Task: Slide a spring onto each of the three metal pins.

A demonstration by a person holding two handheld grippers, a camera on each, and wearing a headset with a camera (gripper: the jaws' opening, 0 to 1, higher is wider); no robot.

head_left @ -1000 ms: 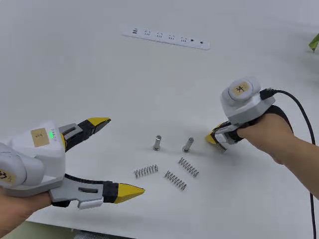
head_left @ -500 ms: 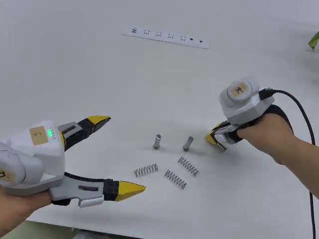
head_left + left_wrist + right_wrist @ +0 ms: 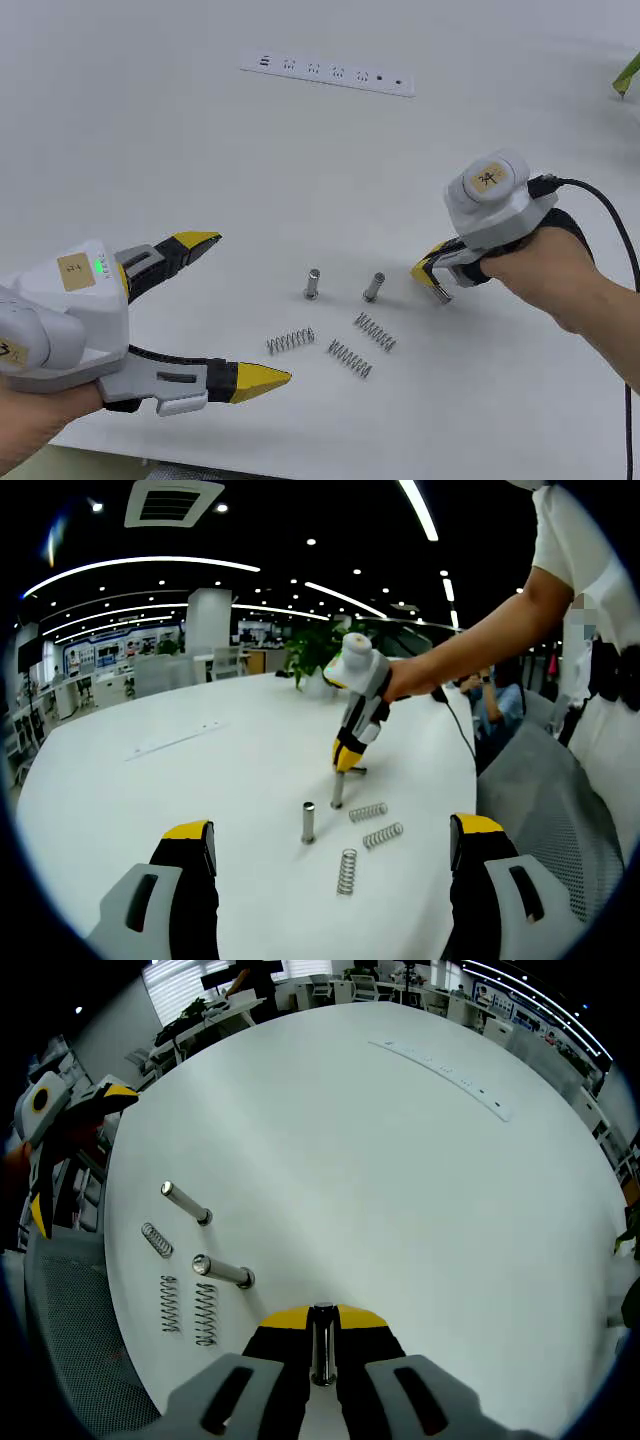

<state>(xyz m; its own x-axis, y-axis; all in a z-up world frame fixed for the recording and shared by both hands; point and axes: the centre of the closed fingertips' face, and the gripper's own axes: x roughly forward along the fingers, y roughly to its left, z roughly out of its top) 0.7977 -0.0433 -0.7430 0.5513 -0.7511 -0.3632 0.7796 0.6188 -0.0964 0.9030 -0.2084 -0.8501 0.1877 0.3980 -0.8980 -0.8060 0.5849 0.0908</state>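
While right tool (image 3: pixel 432 280) pinches 1 pin (image 3: pixel 322 1345), left tool (image 3: pixel 250 308) spread, 3 springs (image 3: pixel 291 342) beside 2 upright pins (image 3: pixel 312 283).

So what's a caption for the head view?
Right gripper grips one pin beside two standing pins and three springs.

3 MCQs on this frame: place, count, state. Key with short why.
1. The springs lie: A) on the table, between the two standing pins and the near edge B) in a tray C) on pins
2. Loose springs: A) one B) three C) five
3. The right gripper is: A) wide open B) shut on the third pin C) shut on a spring
Key: 1 A, they lie flat on the table. 2 B, three show in the head view. 3 B, its fingers clamp a metal shaft.
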